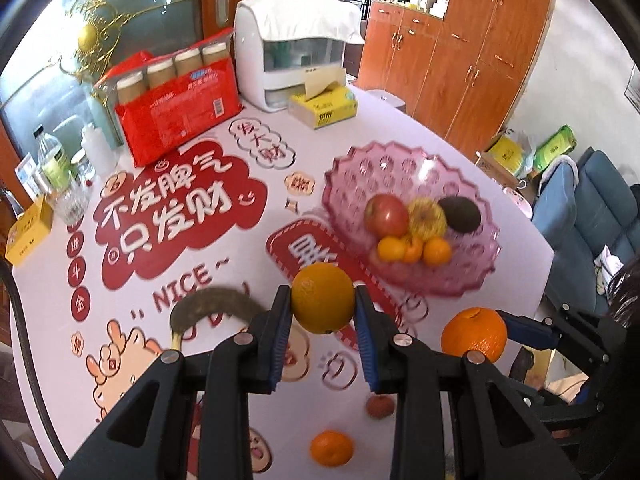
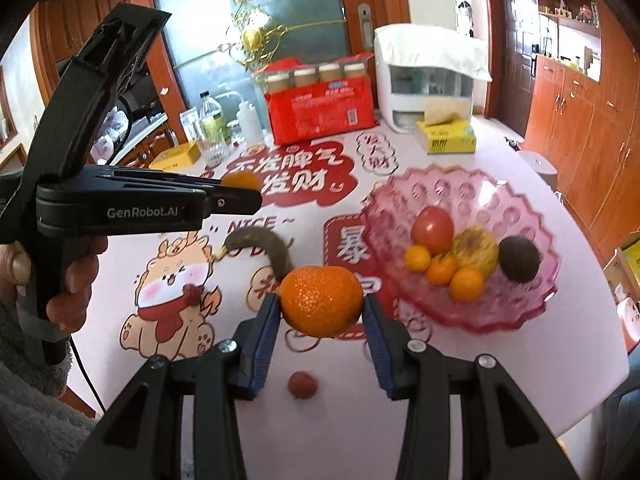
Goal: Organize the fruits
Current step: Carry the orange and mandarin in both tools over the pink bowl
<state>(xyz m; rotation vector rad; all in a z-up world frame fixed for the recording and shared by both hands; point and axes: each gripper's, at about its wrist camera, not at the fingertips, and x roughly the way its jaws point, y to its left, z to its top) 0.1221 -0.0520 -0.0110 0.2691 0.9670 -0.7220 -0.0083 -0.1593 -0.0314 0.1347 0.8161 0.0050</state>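
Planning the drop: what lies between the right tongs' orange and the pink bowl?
Only bare printed tablecloth between the orange and pink bowl, per the right wrist view.

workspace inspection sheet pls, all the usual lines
surface: table with printed cloth.
job's things: pink bowl holds apples, avocado, small oranges; banana, lychee, mandarin on the table.
clutter: red pack, tissue box, bottles, white dispenser.
grippers: left gripper shut on orange; right gripper shut on tangerine.
cables: black cord below left gripper.
surroundings: wooden cabinets, blue sofa.
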